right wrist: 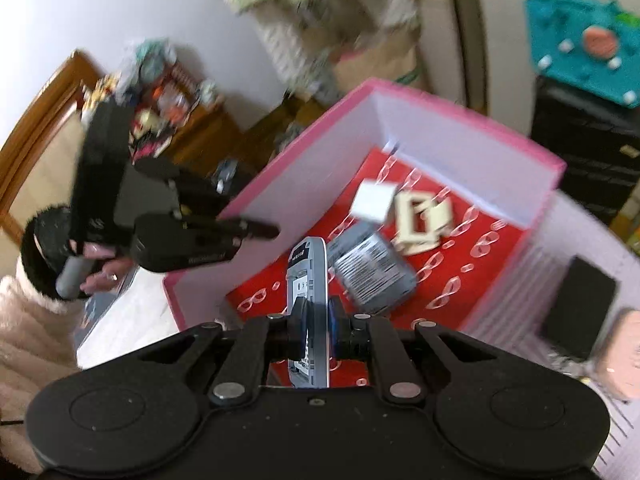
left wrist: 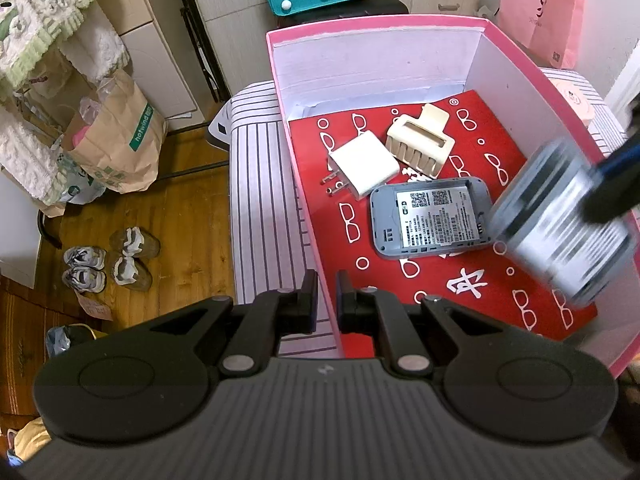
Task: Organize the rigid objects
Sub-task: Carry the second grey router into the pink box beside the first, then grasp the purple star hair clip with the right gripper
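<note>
Our right gripper (right wrist: 310,334) clenches a flat grey device cover (right wrist: 310,304) edge-up, long axis pointing forward — directly above the pink cardboard box (left wrist: 360,26); our left gripper (left wrist: 327,304) pinches the box's near wall.

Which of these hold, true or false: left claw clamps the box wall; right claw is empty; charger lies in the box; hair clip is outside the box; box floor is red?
1. The left claw clamps the wall of the pink box. True.
2. The right claw is empty. False: it is shut on a grey and white device held over the box.
3. The white charger lies in the box. True.
4. The cream hair clip is outside the box. False: it lies inside, beside the charger.
5. The box floor is red. True.
</note>
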`<action>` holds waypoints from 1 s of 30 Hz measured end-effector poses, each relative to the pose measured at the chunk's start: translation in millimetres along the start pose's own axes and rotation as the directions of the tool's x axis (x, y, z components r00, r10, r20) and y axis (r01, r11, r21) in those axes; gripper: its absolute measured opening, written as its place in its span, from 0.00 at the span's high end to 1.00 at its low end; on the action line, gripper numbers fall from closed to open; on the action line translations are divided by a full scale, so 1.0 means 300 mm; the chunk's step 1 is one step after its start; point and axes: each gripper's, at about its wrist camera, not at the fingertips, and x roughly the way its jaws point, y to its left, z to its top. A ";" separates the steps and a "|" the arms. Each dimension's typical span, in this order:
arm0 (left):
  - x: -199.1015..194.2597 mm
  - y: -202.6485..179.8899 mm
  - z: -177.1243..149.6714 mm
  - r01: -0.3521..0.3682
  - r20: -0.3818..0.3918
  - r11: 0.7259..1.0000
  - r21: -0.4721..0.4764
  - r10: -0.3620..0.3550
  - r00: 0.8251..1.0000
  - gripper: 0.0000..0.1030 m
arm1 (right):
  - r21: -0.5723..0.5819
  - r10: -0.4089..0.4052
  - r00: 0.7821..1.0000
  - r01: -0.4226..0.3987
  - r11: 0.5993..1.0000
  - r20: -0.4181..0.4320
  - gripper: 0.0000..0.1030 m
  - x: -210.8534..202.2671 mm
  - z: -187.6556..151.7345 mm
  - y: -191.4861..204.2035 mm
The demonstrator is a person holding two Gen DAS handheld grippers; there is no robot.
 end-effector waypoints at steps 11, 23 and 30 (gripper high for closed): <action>-0.002 0.009 -0.001 0.018 0.002 1.000 0.004 -0.018 1.000 0.92 | -0.094 0.090 0.963 -0.117 0.989 -0.254 0.87 0.276 0.116 -0.011; 0.000 0.007 0.006 0.024 -0.007 1.000 0.013 -0.024 1.000 0.91 | -0.239 -0.002 0.939 -0.085 0.967 -0.344 0.73 0.424 0.177 0.055; -0.001 0.012 0.006 0.025 -0.003 1.000 -0.003 -0.025 1.000 0.91 | -0.367 -0.066 0.949 -0.054 0.929 -0.308 0.65 0.424 0.138 0.113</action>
